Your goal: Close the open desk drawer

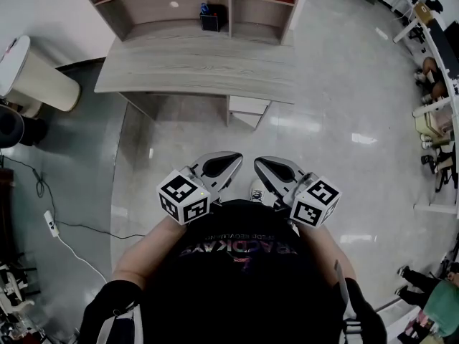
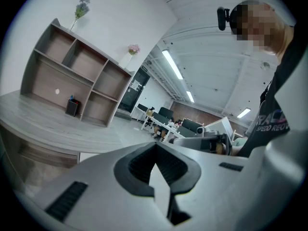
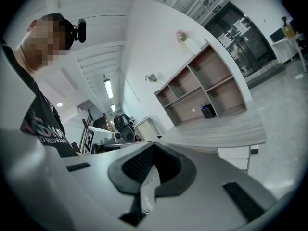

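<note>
Head view: open floor [image 1: 179, 142] separates the person from the bench [image 1: 193, 67]. One drawer [image 1: 247, 110] juts out below the bench's front edge. The left hand-held gripper [image 1: 231, 162] and right hand-held gripper [image 1: 262, 165] are well apart from the drawer.
Left gripper view: jaws together, empty.
Right gripper view: jaws together, empty, with the drawer ahead at right.

All three views toward far desk [image 1: 193, 67]

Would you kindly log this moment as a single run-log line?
left gripper: shut, empty | right gripper: shut, empty | drawer: open, untouched | desk: ahead, not touched
</note>
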A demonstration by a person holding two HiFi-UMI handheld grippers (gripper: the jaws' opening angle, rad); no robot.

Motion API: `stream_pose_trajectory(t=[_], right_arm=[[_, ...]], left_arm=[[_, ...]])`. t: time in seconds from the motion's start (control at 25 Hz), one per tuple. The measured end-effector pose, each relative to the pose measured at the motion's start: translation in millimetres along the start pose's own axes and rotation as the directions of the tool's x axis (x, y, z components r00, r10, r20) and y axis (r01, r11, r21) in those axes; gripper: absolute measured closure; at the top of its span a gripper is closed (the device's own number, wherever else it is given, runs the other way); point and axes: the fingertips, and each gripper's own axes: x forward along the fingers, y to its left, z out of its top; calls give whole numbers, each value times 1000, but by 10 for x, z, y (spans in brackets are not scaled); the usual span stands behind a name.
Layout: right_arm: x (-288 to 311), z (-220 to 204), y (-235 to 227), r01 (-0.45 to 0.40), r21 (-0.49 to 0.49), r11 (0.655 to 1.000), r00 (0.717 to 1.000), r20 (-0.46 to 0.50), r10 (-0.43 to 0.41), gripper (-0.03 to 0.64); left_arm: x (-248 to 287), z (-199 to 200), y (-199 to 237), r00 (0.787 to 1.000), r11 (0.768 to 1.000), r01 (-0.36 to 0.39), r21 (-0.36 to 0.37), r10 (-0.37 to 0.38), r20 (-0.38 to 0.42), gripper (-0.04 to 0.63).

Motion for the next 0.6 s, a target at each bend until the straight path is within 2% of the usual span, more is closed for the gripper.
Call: stream_pose_trajectory(t=[0.6], right_arm=[[-9,-36,46,-1,5,1000,1000,10,1,600]], left_arm=[[-52,-37,-57,1000,1000,5,11,-4,-8,584]])
